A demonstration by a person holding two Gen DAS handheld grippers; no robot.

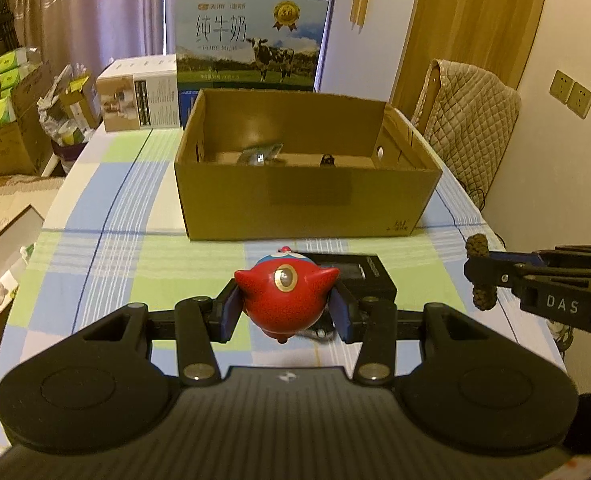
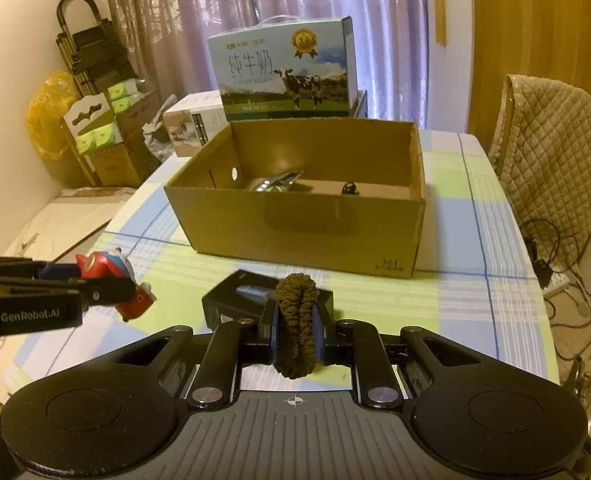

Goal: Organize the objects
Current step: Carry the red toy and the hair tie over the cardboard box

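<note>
Red glossy toy figure (image 1: 281, 300), rocket-shaped with a round porthole, sits clamped between the blue pads of the left gripper (image 1: 285, 312), held above the checked counter (image 1: 95, 232). Looks hard, smooth plastic: light, stiff, probably slippery, so a hold across its widest belly seems safest. Black flat case (image 1: 359, 276) lies on the counter just behind it. Open cardboard box (image 1: 307, 196) stands farther back; inside, a crinkled silver packet (image 1: 261, 154) and a small dark item (image 1: 327, 160), too small to identify. Milk carton (image 1: 251, 38) stands behind the box.

Right wrist view: right gripper (image 2: 295, 330) is closed on a brown knobbly bead loop (image 2: 297, 328), pinched mid-length, ends sticking out above and below. Rough texture, likely grips well; may flex if strung. Box floor is mostly bare, with room for both pieces. Left gripper with the toy enters at left.
</note>
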